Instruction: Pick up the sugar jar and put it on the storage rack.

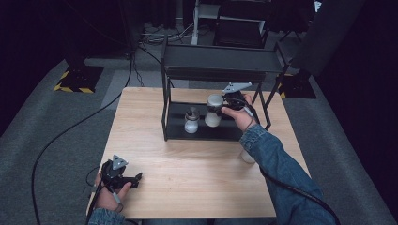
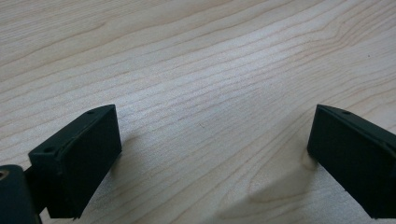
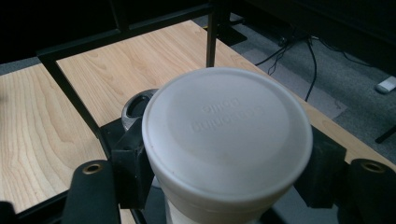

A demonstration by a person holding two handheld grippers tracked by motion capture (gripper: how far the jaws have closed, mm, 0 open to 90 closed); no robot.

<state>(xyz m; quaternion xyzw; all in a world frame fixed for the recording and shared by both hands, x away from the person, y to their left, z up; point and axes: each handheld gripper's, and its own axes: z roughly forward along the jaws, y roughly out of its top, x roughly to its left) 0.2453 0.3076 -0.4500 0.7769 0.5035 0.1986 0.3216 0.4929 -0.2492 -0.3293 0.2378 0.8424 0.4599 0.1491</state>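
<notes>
Left gripper point(image 1: 133, 178): jaws spread, nothing between them, resting low on the wooden table point(image 1: 197, 178) at its near left corner.
Small bottle point(image 1: 191, 121): upright on the black rack's point(image 1: 211, 58) lower shelf, just left of the carried jar.
Right gripper point(image 1: 221, 108): clamped on white lidded jar point(image 1: 214, 110), inside the rack, just above the shelf.
Placement: probably lower straight, keep upright, clear of the bottle.
Release: only once the base sits flat.
</notes>
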